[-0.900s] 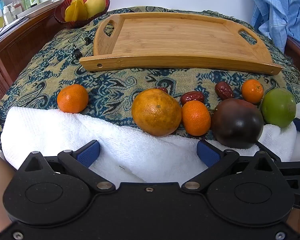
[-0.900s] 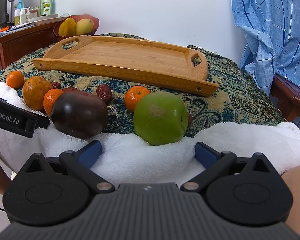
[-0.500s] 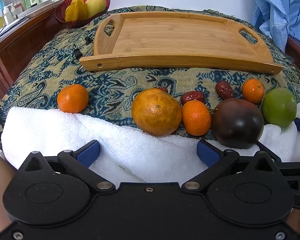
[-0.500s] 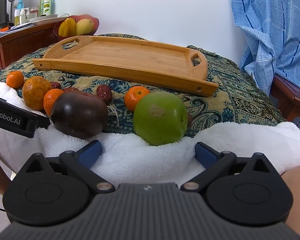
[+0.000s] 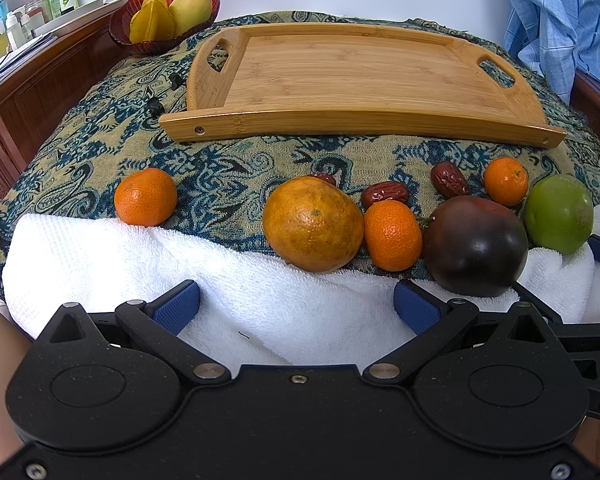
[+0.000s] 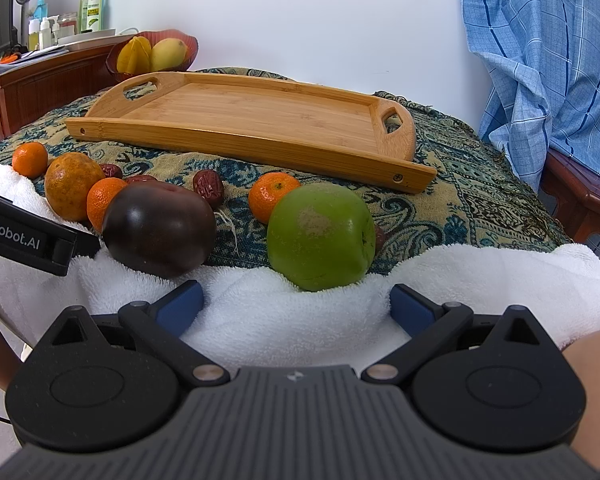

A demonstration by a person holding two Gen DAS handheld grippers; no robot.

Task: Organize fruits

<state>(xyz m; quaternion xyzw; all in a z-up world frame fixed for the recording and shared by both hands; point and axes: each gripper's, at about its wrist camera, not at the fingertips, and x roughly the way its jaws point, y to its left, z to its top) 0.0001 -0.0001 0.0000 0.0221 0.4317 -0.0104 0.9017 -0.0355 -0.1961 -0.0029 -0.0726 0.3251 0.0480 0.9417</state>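
Note:
A row of fruit lies along the edge of a white towel [image 5: 260, 304]: a large orange [image 5: 313, 224], three small mandarins [image 5: 145, 197] [image 5: 393, 235] [image 5: 505, 181], a dark purple fruit [image 5: 474, 245], a green apple [image 6: 321, 235] and some red dates [image 5: 385, 193]. Behind them sits a bare bamboo tray [image 5: 356, 80]. My left gripper [image 5: 296, 306] hangs open over the towel, just short of the large orange. My right gripper [image 6: 296, 303] is open too, just short of the green apple. Nothing is between either pair of fingers.
A patterned blue and tan cloth [image 5: 100, 152] covers the surface. A red bowl [image 5: 164, 16] with yellow fruit stands at the back left by a wooden cabinet [image 5: 28, 92] with bottles. Blue checked fabric [image 6: 548, 64] hangs at the right over a wooden seat.

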